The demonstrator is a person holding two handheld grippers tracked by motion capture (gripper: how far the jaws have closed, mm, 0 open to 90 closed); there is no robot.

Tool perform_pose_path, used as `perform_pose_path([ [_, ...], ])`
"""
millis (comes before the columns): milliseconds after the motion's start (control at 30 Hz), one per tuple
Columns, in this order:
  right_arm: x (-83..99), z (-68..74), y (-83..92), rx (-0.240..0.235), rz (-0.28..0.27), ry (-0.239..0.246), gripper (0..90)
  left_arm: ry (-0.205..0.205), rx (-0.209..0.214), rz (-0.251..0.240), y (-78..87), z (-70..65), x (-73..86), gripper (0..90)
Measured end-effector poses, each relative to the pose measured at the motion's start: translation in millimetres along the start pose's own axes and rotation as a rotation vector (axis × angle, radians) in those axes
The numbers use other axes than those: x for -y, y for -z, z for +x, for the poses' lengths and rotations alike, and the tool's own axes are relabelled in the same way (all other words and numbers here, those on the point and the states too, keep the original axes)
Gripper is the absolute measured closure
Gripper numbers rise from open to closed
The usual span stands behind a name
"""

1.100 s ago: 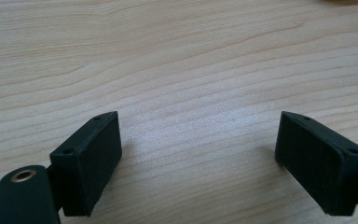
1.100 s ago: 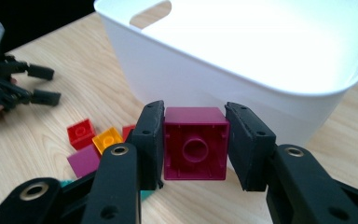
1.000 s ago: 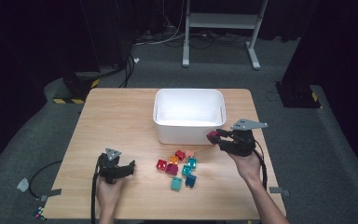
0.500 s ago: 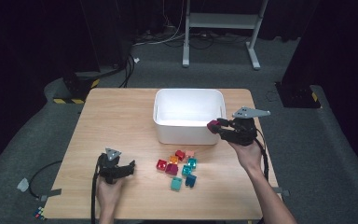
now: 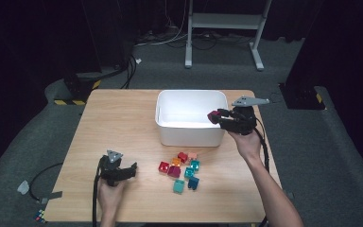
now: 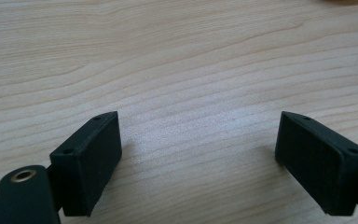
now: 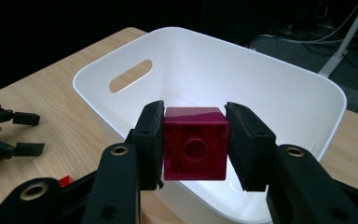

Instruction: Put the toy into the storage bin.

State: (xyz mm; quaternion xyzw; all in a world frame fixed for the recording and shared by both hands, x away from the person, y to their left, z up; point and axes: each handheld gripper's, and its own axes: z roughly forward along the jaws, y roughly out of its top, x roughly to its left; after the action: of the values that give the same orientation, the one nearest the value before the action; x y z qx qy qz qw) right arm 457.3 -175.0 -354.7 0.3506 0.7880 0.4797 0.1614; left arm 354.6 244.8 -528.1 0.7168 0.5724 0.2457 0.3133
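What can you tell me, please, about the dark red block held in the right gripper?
The block is a glossy magenta plastic cube, like a toy building brick. Its hollow underside, with a round tube in the middle, faces the gripper's camera. The right gripper clamps it, one black pad on each side. It hangs level over the near rim of the white bin, touching nothing else. In the high view it shows at the bin's right edge.
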Motion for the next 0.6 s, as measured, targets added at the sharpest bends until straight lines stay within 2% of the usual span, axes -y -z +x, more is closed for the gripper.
perform_pose_path([
  [267,-8.6,-8.6,-18.0,0.021,0.004,-0.007,58.6,0.000,0.000,0.000,0.0,0.0,0.0,14.5],
  [400,-10.9,-13.1,-30.3,0.035,0.034,-0.014,58.6,0.000,0.000,0.000,0.0,0.0,0.0,14.6],
  [533,-15.3,-15.5,-35.7,0.041,0.035,-0.010,58.6,0.000,0.000,0.000,0.0,0.0,0.0,14.6],
  [600,-17.9,-17.9,-40.5,0.037,0.031,-0.026,58.5,0.000,0.000,0.000,0.0,0.0,0.0,14.6],
])
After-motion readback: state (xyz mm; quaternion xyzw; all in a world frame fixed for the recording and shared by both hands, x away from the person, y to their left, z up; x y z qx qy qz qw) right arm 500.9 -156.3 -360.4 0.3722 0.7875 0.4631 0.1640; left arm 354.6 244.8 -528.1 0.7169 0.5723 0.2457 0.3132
